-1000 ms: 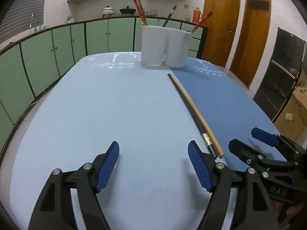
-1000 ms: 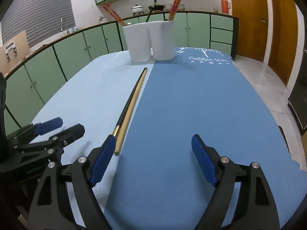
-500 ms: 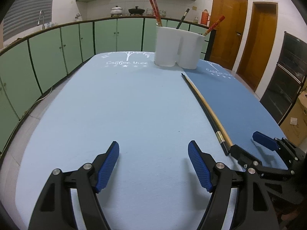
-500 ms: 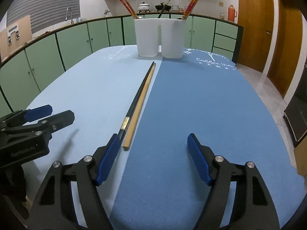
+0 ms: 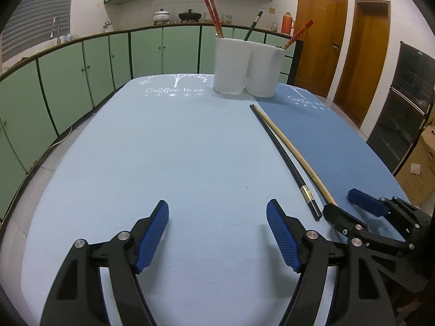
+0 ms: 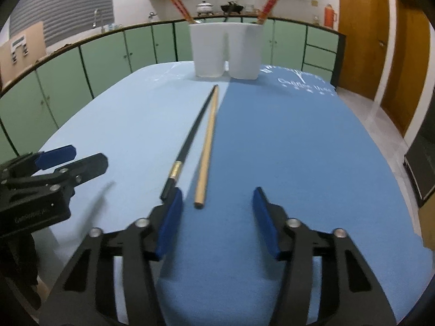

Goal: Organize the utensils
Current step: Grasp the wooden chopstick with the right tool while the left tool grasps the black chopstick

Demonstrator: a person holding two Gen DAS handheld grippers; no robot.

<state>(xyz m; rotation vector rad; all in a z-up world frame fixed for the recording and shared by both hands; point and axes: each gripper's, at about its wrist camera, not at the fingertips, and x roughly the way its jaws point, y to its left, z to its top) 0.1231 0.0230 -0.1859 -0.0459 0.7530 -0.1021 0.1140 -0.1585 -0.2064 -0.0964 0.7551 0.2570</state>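
A black chopstick (image 6: pixel 190 141) and a wooden chopstick (image 6: pixel 208 141) lie side by side along the seam of the two blue mats; they also show in the left wrist view as the black chopstick (image 5: pixel 282 154) and the wooden chopstick (image 5: pixel 299 152). A white two-part holder (image 6: pixel 225 51) with red and black chopsticks stands at the far end, also in the left wrist view (image 5: pixel 247 65). My right gripper (image 6: pixel 217 217) is open, just short of the near chopstick ends. My left gripper (image 5: pixel 217 233) is open and empty over the light blue mat (image 5: pixel 163 149).
The dark blue mat (image 6: pixel 299 149) covers the right half of the table. Green cabinets (image 5: pixel 68 76) curve round the left and back. Wooden doors (image 5: pixel 326 43) and a black appliance (image 5: pixel 407 108) stand to the right. The other gripper shows at each view's edge.
My right gripper has moved forward and to the left, so the near chopstick ends now lie close ahead between its fingers. The left gripper has shifted slightly; both stay open.
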